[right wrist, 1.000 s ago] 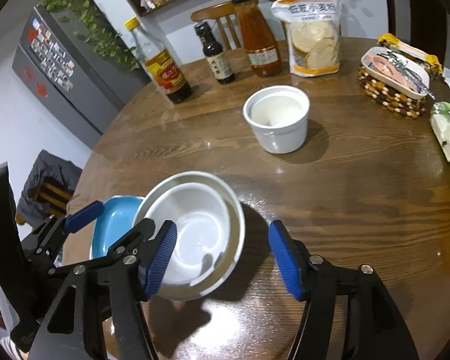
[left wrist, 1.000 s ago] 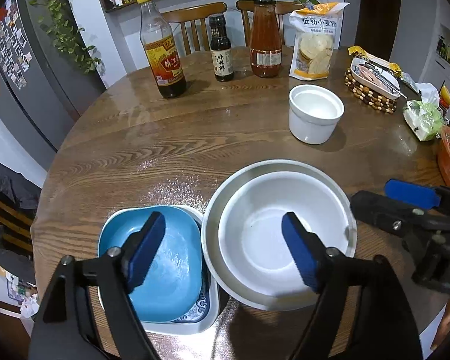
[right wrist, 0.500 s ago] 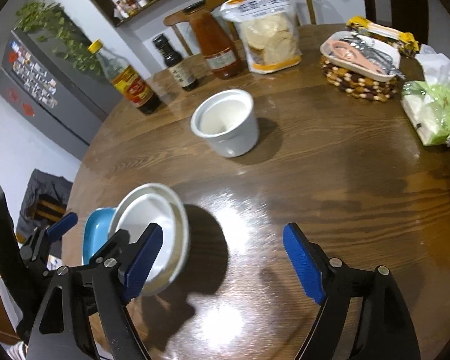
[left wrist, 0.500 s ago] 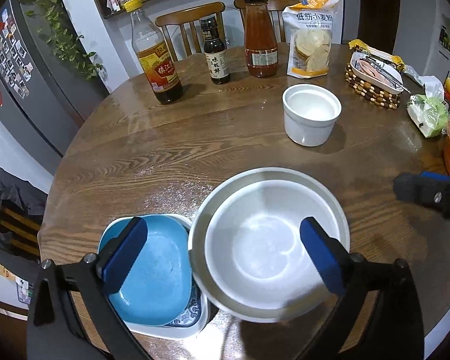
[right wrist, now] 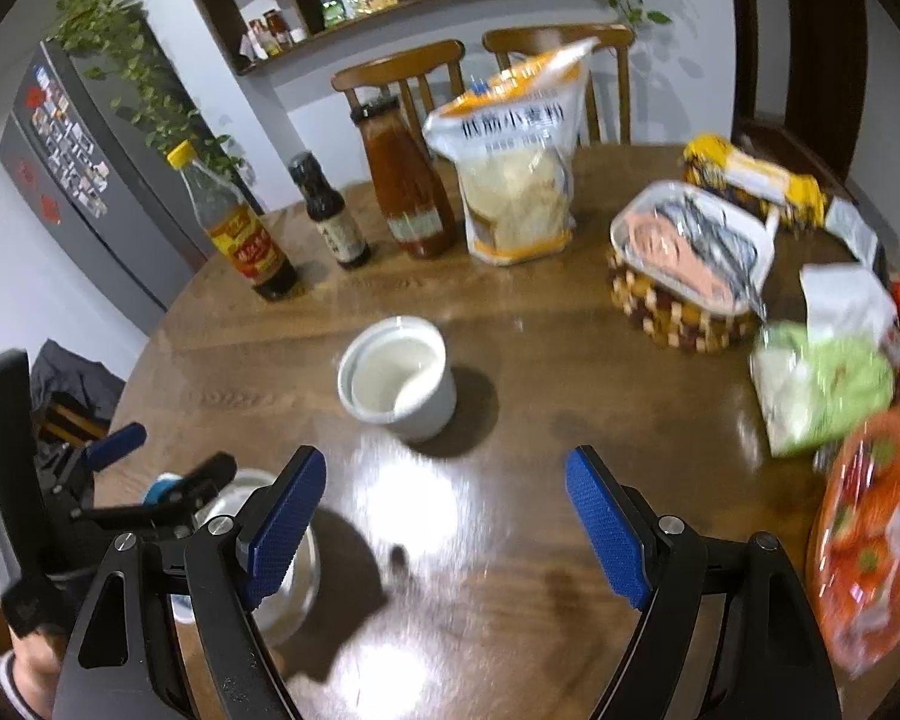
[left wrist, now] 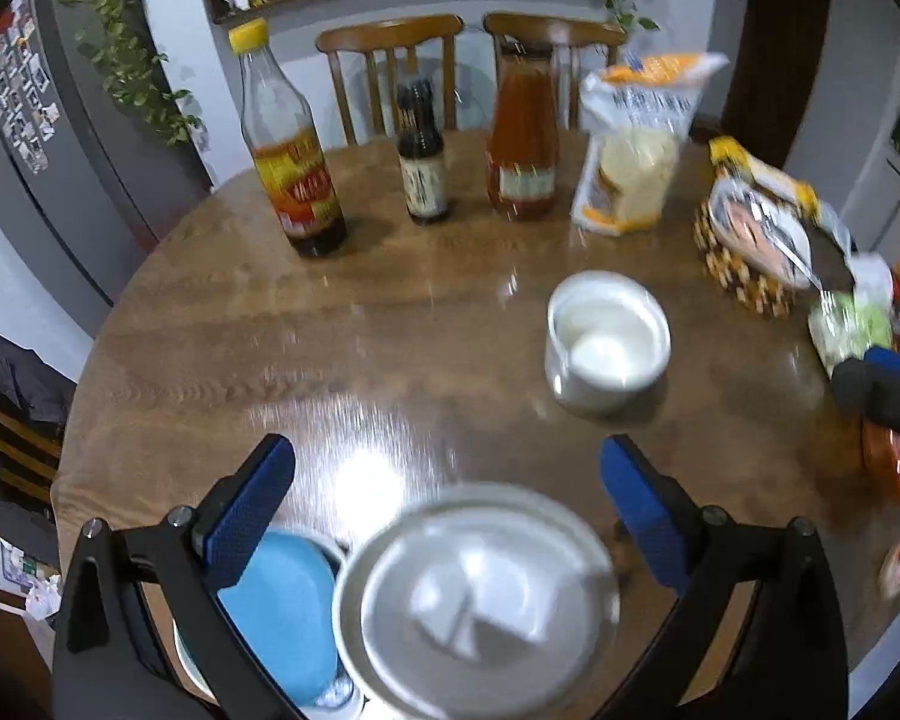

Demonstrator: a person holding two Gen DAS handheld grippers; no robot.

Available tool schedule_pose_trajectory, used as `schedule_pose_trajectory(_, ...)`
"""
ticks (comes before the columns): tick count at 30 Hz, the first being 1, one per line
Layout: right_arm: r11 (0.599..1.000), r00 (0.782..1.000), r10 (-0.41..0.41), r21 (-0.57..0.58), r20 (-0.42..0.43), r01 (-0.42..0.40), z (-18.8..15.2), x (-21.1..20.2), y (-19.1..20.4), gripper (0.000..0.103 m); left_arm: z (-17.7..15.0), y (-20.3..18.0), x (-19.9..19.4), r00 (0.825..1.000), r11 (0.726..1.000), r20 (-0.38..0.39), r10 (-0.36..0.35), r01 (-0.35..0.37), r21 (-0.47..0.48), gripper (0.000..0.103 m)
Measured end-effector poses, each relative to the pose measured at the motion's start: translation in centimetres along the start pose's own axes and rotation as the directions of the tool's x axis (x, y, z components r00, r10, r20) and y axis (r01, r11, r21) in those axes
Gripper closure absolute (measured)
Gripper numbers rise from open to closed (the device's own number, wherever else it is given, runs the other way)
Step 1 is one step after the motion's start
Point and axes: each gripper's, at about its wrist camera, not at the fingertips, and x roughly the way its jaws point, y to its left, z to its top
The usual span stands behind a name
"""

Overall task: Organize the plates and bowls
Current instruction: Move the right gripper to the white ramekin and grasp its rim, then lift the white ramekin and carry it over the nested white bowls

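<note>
A white bowl nested in a metal bowl [left wrist: 480,600] sits at the table's near edge, beside a blue dish [left wrist: 282,606] stacked on a white patterned plate. My left gripper [left wrist: 444,516] is open and empty, above and behind these. A white ceramic cup [left wrist: 606,348] stands alone mid-table; it also shows in the right wrist view [right wrist: 399,378]. My right gripper [right wrist: 444,516] is open and empty, short of the cup. The metal bowl [right wrist: 282,576] lies at its lower left, partly hidden by a finger.
At the back stand a vinegar bottle [left wrist: 288,174], a soy bottle [left wrist: 423,162], a red sauce bottle [left wrist: 522,144] and a flour bag [left wrist: 636,150]. A beaded basket with a tray [right wrist: 690,264], a tissue pack [right wrist: 822,378] and an orange packet [right wrist: 870,528] crowd the right side.
Both grippers have pulled back and lifted away from the stacked bowls, which now sit lower in both views. The right gripper has swung right toward the cup. Both stay open.
</note>
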Motion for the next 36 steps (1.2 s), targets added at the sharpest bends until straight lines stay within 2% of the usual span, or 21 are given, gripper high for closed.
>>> schedule_pose_trajectory(5, 1.0, 1.0, 0.008, -0.022, -0.007, -0.008, 2.9, 2.5, 0.1, 0.02, 2.8, -1.0, 1.8, 1.0, 1.0, 0.003, 0.01, -0.01, -0.008, 0.001)
schedule_pose_trajectory(8, 0.999, 0.999, 0.033, -0.011, -0.04, -0.034, 3.9, 5.3, -0.2, 0.02, 3.4, -1.9, 4.1, 0.999, 1.0, -0.026, 0.026, -0.027, -0.004, 0.001)
schedule_pose_trajectory(14, 0.995, 0.989, 0.1, 0.04, -0.112, -0.096, 3.8, 10.0, -1.3, 0.02, 3.0, -3.4, 7.7, 0.996, 0.999, -0.08, 0.029, -0.03, -0.011, 0.002)
schedule_pose_trajectory(18, 0.991, 0.983, 0.126, 0.052, -0.135, -0.12, 3.6, 11.6, -1.8, 0.02, 3.1, -4.2, 8.8, 0.996, 0.999, -0.087, 0.033, -0.033, 0.009, 0.006)
schedule_pose_trajectory(23, 0.99, 0.979, 0.136, 0.054, -0.153, -0.129, 3.6, 12.9, -2.3, 0.02, 3.5, -4.9, 10.0, 0.994, 1.0, -0.108, 0.018, -0.016, 0.014, 0.021)
schedule_pose_trajectory(25, 0.99, 0.978, 0.135, 0.05, -0.162, -0.129, 3.6, 13.4, -2.5, 0.028, 3.6, -5.2, 10.5, 0.993, 1.0, -0.118, 0.017, -0.015, 0.024, 0.032)
schedule_pose_trajectory(26, 0.99, 0.976, 0.139, 0.051, -0.17, -0.132, 3.6, 13.7, -2.7, 0.03, 3.6, -5.4, 10.7, 0.992, 1.0, -0.124, 0.014, -0.01, 0.029, 0.035)
schedule_pose_trajectory(28, 0.987, 0.969, 0.157, 0.056, -0.189, -0.149, 3.4, 14.4, -2.9, 0.042, 3.6, -5.7, 11.1, 0.992, 0.999, -0.129, 0.012, -0.007, 0.043, 0.045)
schedule_pose_trajectory(31, 0.984, 0.961, 0.178, 0.066, -0.214, -0.168, 3.1, 15.4, -2.9, 0.051, 3.4, -6.1, 11.5, 0.991, 0.998, -0.131, 0.005, 0.002, 0.059, 0.058)
schedule_pose_trajectory(36, 0.98, 0.955, 0.197, 0.082, -0.222, -0.183, 2.7, 16.0, -3.0, 0.06, 3.4, -6.7, 11.5, 0.991, 0.997, -0.13, -0.021, 0.029, 0.065, 0.071)
